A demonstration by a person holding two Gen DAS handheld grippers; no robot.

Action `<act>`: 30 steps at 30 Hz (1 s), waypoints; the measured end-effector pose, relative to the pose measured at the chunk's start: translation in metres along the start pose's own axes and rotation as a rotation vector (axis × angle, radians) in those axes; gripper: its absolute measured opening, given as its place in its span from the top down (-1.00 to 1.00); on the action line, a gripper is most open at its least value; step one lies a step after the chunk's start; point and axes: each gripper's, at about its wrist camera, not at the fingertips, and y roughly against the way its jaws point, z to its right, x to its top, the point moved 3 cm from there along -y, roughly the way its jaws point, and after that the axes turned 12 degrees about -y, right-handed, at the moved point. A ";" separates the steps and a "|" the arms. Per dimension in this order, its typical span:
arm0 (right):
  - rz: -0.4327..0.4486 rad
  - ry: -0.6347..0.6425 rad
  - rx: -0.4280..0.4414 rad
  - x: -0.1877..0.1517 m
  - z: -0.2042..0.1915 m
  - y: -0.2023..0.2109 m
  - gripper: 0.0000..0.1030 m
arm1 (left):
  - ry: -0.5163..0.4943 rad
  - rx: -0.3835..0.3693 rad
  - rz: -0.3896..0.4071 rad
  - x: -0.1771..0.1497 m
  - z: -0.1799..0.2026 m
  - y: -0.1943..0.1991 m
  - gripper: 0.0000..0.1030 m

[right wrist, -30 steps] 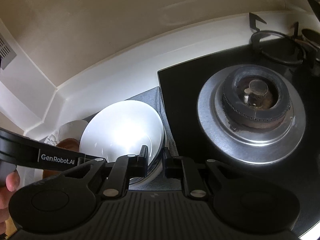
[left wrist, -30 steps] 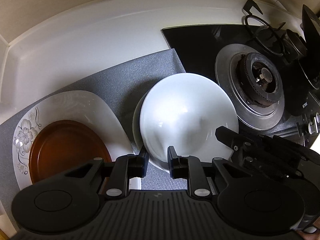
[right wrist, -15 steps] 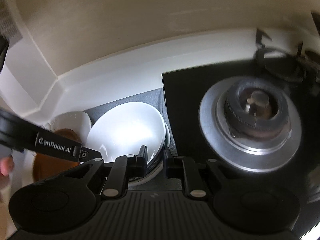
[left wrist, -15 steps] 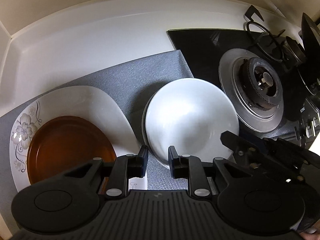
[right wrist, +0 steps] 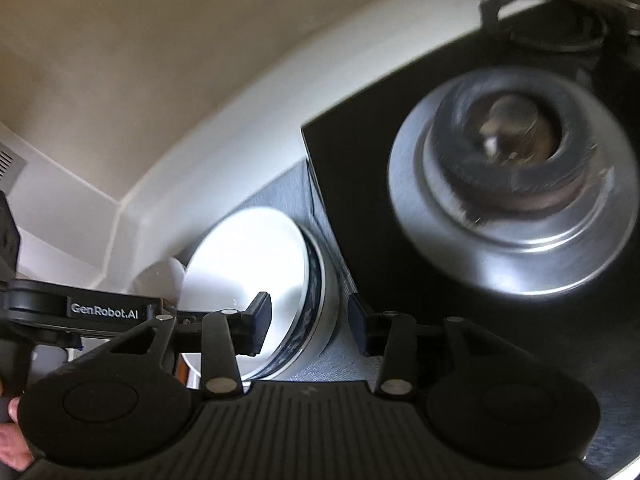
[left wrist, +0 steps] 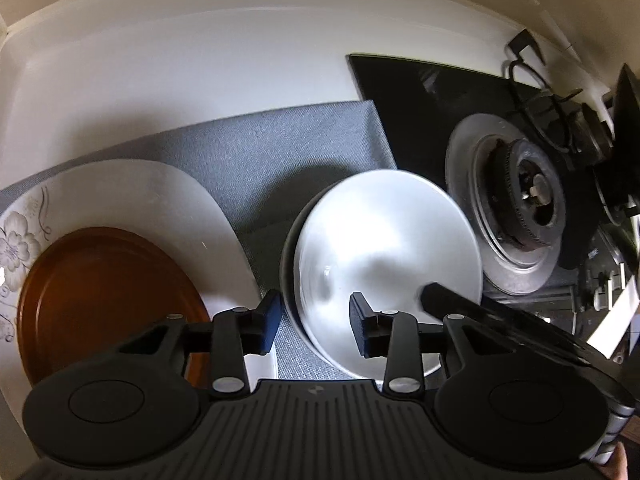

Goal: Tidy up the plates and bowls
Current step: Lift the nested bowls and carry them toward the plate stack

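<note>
A plain white bowl [left wrist: 384,248] sits nested in a second bowl [right wrist: 320,296] with a dark blue pattern on its outside, on the grey mat [left wrist: 280,152]. My left gripper [left wrist: 314,316] straddles the bowl's near-left rim; its jaws are opening and the pads stand clear of the rim. My right gripper [right wrist: 308,320] straddles the right rim of both bowls, jaws also opening, not pressing. To the left, a brown plate [left wrist: 100,300] lies on a white flowered plate [left wrist: 140,192].
A black glass hob with a steel burner [left wrist: 528,208] lies directly right of the mat, with a pan support [left wrist: 552,120] behind it. White counter and wall run along the back. A hand [right wrist: 10,440] shows at the lower left in the right wrist view.
Both grippers' jaws have widened from nearly shut on the white bowl's rim, letting it go. Both views have sunk closer to the counter, and the right wrist has rolled.
</note>
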 end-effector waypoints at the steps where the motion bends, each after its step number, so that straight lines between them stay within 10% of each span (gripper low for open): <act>1: -0.012 -0.015 0.001 -0.001 0.000 -0.006 0.08 | -0.004 0.010 -0.006 0.000 0.003 -0.002 0.27; 5: -0.002 -0.022 -0.035 -0.002 0.000 -0.016 0.38 | -0.045 0.078 -0.005 -0.003 0.011 -0.003 0.38; 16: 0.042 0.020 -0.007 -0.016 -0.009 0.027 0.43 | -0.025 0.063 0.050 -0.027 0.022 0.032 0.46; 21: 0.061 0.076 0.043 -0.026 -0.048 0.060 0.41 | -0.010 0.050 0.152 -0.050 0.011 0.084 0.46; 30: -0.070 0.252 0.153 -0.081 -0.153 0.050 0.41 | 0.150 0.250 0.218 -0.128 -0.053 0.164 0.49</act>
